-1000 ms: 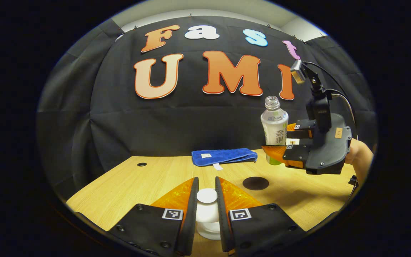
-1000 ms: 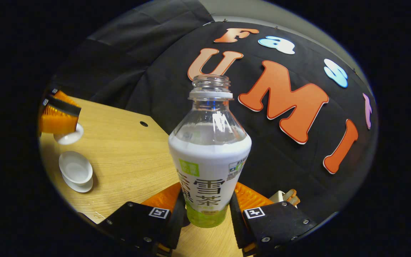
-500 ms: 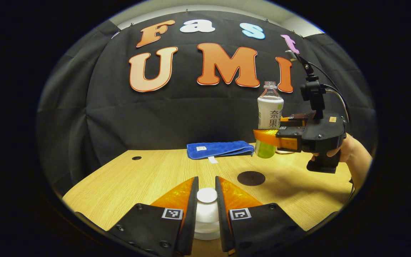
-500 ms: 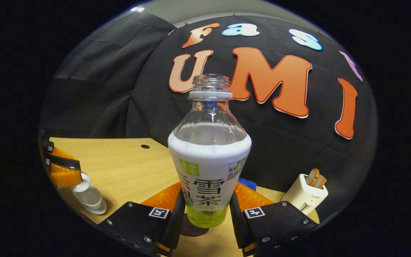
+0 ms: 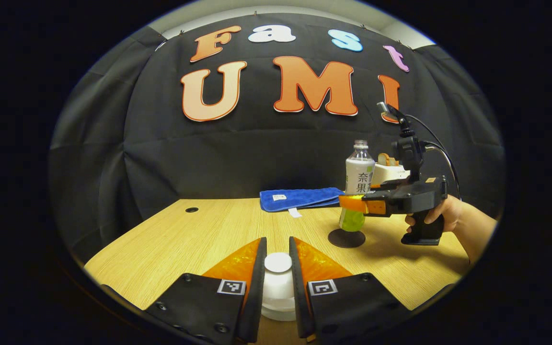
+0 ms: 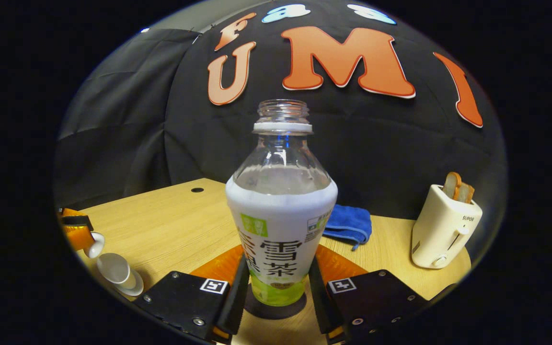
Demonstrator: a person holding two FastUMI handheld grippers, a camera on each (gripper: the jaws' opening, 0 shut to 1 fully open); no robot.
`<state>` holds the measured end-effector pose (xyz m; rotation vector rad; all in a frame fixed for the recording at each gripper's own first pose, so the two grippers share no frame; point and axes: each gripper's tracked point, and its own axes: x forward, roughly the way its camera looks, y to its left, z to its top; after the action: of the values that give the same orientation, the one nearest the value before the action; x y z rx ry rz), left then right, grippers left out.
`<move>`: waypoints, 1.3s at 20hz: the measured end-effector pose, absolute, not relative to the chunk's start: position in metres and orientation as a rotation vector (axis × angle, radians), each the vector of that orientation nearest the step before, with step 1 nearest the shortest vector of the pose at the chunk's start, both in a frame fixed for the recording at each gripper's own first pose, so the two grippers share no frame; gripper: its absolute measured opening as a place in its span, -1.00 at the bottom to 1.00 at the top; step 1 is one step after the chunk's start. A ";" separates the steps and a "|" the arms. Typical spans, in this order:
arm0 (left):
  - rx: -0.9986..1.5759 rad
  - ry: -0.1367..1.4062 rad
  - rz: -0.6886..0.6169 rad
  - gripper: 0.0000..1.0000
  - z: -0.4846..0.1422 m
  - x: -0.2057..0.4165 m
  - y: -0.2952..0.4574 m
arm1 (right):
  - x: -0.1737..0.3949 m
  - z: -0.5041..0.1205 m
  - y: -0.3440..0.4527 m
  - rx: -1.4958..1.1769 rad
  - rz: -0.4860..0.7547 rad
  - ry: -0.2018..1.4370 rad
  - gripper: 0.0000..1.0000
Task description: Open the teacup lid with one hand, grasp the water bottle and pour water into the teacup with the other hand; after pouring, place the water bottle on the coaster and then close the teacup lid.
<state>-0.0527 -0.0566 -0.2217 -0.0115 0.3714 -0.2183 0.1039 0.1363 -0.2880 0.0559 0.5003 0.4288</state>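
Note:
The uncapped water bottle (image 6: 281, 225) stands upright between the fingers of my right gripper (image 6: 278, 268), which is shut on it. Its base is down at the dark round coaster (image 6: 276, 309). In the left gripper view the bottle (image 5: 358, 179) stands over the coaster (image 5: 346, 238), with the right gripper (image 5: 350, 202) held by a hand. My left gripper (image 5: 278, 245) is shut on the white teacup lid (image 5: 278, 263). The lidless white teacup (image 6: 114, 269) sits on its saucer at the far left, below the lid (image 6: 96, 244).
A folded blue towel (image 5: 300, 198) lies at the back of the wooden table (image 5: 199, 239). A cream toaster (image 6: 443, 225) with bread slices stands to the right of the bottle. A small round hole (image 5: 191, 209) marks the table's far left.
The right gripper has come down and away from the teacup, bringing the bottle upright onto the coaster. The left gripper still holds the lid.

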 end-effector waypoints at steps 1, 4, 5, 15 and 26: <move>-0.010 0.373 -0.214 -0.34 -0.223 -0.052 -0.055 | 0.103 -0.292 0.137 0.064 0.430 0.515 0.24; -0.013 0.382 -0.213 -0.34 -0.226 -0.051 -0.055 | 0.101 -0.306 0.140 0.079 0.437 0.558 0.24; -0.015 0.385 -0.211 -0.34 -0.229 -0.051 -0.055 | 0.098 -0.311 0.142 0.075 0.438 0.576 0.24; -0.023 0.418 -0.225 -0.33 -0.246 -0.051 -0.067 | 0.080 -0.321 0.141 0.046 0.447 0.590 0.86; 0.001 0.473 -0.231 -0.33 -0.274 -0.060 -0.071 | 0.053 -0.258 0.110 0.014 0.418 0.442 0.96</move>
<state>-0.0604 -0.0706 -0.2740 0.0014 0.4728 -0.2315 0.0527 0.1103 -0.2576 0.0137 0.4417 0.4179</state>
